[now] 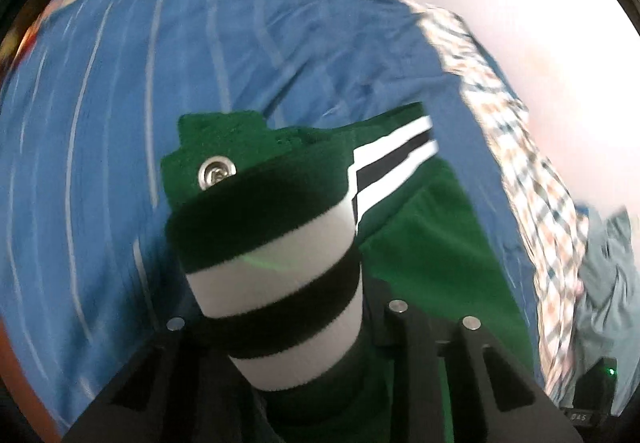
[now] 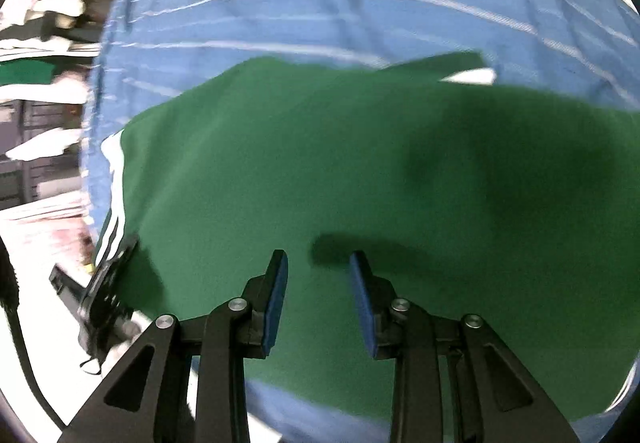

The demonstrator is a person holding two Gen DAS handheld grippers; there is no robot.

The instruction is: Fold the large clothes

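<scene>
ribbed cuff [image 1: 272, 267], banded black and white, fills your left gripper [image 1: 280, 327], which is clamped on this end of the green garment [image 1: 424, 243]; a metal snap [image 1: 216, 173] sits just past it. beyond lies the blue striped cloth [image 1: 160, 83], with a plaid piece [image 1: 536, 203] along its right edge. your right gripper [image 2: 319, 283] hangs narrowly parted over the green spread, pads [image 2: 279, 283] holding nothing; a dark device [image 2: 106, 295] crowds the left edge.
</scene>
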